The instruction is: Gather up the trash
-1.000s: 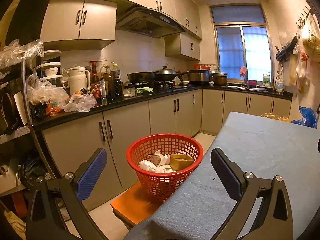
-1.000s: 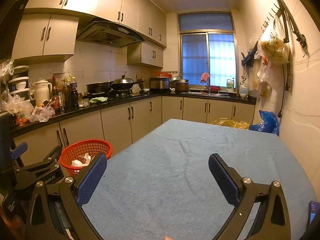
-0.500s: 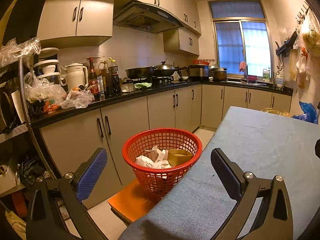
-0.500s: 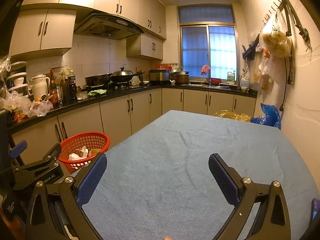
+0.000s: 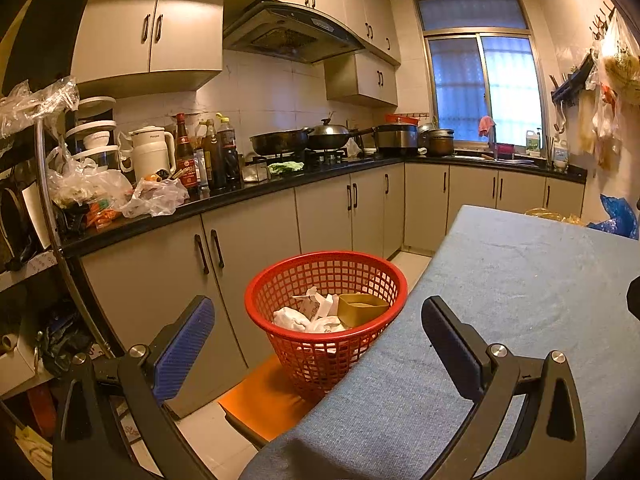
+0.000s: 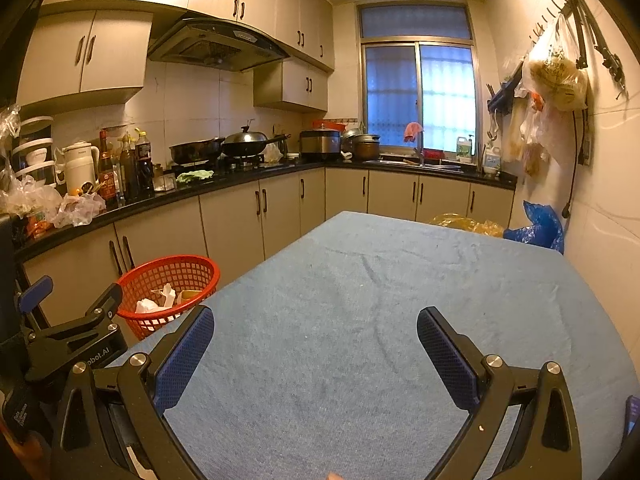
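A red mesh basket [image 5: 280, 280] stands on an orange stool [image 5: 264, 404] beside the table's left edge. It holds crumpled white paper [image 5: 304, 316] and a small brown box [image 5: 360, 308]. It also shows in the right wrist view [image 6: 160, 276]. My left gripper [image 5: 318, 332] is open and empty, held in front of the basket. My right gripper [image 6: 314, 344] is open and empty above the table with its blue cloth [image 6: 360, 300]. The left gripper also shows in the right wrist view [image 6: 76, 296], at the left.
A black counter [image 5: 224, 200] with bottles, a kettle, plastic bags and pans runs along the left and back. Cabinets [image 5: 160, 280] stand below it. A yellow bag [image 6: 468, 224] and a blue bag [image 6: 540, 228] lie past the table's far edge. Bags hang on the right wall [image 6: 556, 80].
Both views have shifted slightly; the basket sits a little lower and closer in the left wrist view. Both grippers stay open and empty.
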A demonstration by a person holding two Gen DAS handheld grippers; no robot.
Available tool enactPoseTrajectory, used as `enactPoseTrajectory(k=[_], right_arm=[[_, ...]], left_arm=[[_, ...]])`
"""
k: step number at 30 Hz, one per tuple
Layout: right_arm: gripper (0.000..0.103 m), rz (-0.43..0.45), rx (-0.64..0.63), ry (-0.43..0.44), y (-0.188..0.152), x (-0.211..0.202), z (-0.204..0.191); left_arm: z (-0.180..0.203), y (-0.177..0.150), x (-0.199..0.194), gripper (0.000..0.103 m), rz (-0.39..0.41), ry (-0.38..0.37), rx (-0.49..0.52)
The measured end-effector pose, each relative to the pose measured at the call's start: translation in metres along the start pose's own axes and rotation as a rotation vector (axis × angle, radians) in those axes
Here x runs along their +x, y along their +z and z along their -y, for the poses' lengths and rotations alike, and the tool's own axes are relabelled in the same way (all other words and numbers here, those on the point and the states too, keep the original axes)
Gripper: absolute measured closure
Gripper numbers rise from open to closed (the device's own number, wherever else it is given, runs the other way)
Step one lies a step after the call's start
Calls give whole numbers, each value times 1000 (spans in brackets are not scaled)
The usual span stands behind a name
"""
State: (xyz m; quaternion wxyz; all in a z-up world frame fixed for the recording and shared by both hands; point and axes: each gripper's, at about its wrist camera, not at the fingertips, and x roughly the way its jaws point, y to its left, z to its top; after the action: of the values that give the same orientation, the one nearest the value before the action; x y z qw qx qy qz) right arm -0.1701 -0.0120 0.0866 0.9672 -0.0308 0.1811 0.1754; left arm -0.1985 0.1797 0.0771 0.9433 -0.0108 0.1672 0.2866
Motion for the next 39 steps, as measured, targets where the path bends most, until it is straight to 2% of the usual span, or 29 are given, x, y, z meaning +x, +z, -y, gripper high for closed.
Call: enactPoseTrajectory(k=[28,35,37,39], right_arm=[[0,-19,20,-7,-5,4,11],[0,-37,88,-68,-1,10,45],[0,-43,99,-101,-1,11,56],[0,-64,118,-165,1,15,74]], left_arm=[[2,1,1,0,-5,-6,24],[24,12,-6,0,36,-55,79],[37,15,-4,0,20,-97,100],[55,20,0,0,-26,-186,124]])
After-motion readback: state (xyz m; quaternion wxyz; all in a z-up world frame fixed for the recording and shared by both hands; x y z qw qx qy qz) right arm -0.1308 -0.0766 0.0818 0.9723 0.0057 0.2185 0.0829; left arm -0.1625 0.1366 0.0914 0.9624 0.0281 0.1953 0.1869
